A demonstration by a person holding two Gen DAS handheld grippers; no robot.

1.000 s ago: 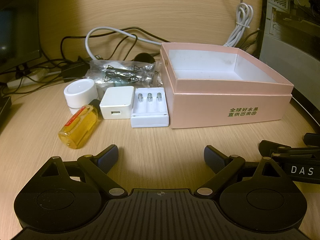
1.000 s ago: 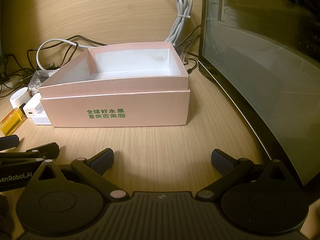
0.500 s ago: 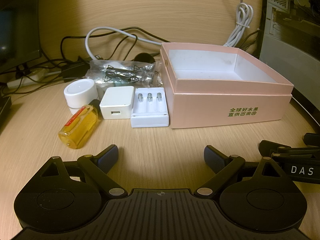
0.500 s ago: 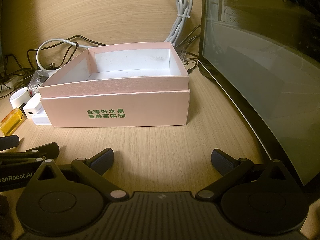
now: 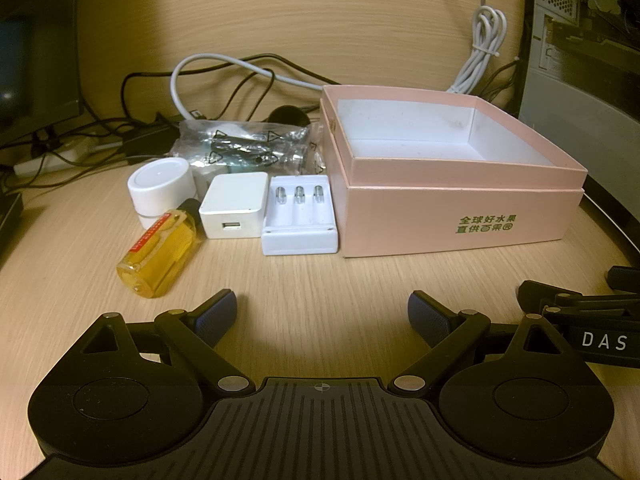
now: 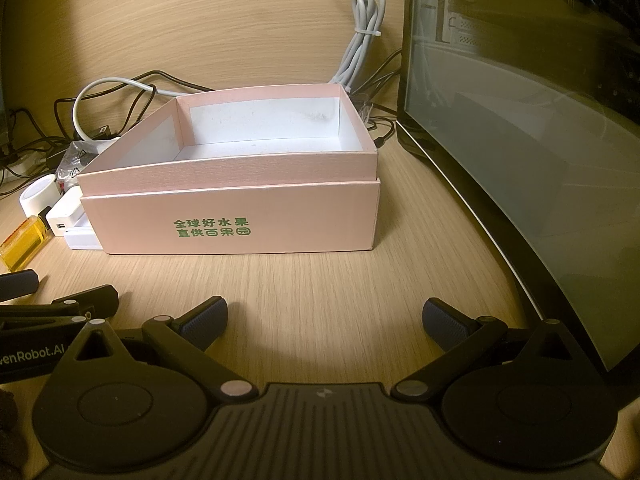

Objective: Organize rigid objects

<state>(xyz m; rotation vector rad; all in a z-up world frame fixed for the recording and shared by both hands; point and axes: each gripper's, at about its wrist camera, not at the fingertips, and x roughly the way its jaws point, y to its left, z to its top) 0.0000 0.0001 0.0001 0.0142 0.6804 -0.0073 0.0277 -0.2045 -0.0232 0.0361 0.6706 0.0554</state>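
Both tongs, left (image 5: 322, 312) and right (image 6: 325, 318), spread wide, empty, low over tabletop (image 5: 320, 276); pink box (image 5: 460, 216) open, ready for battery charger (image 5: 300, 220) alongside.

Light wood-grain desk (image 5: 320, 280) met a matching wood back panel (image 6: 240, 20); dark monitor (image 6: 520, 160) stood right, cables (image 5: 240, 72) tangled behind, dim yellowish light.
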